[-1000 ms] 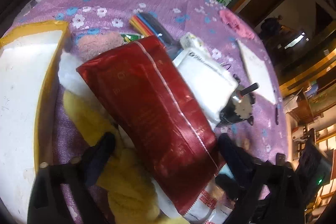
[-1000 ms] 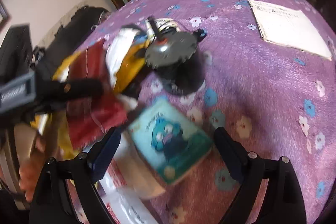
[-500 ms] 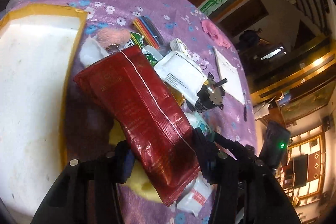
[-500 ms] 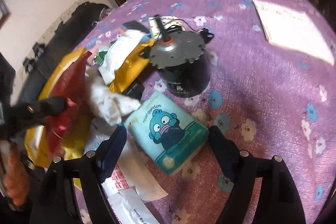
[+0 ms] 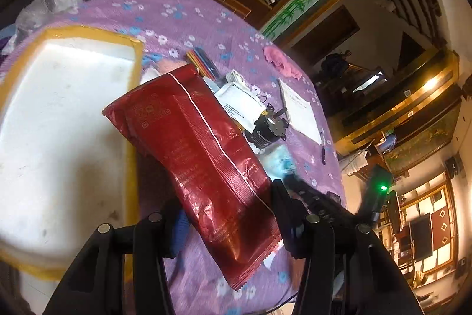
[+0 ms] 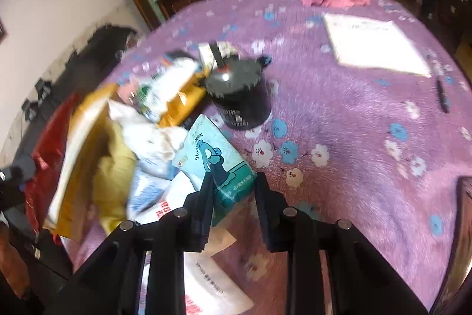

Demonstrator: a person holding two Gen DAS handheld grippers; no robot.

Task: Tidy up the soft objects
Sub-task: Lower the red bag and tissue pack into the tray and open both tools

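Left wrist view: my left gripper [image 5: 227, 222] pinches the red foil pouch [image 5: 200, 155] by its lower end, held above the purple tablecloth [image 5: 188, 14] beside the white foam tray [image 5: 59, 120]; it looks light, crinkly, slippery.

Right wrist view: my right gripper [image 6: 233, 194] squeezes the teal tissue pack [image 6: 215, 158] at its near corner; soft, light, best held mid-body.

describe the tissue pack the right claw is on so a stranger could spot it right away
On the purple flowered cloth, find the dark round motor. Just in front of it, at the edge of the heap of packets, lies the tissue pack, pinched by the right claw. It alone is pale teal with a blue cartoon figure.
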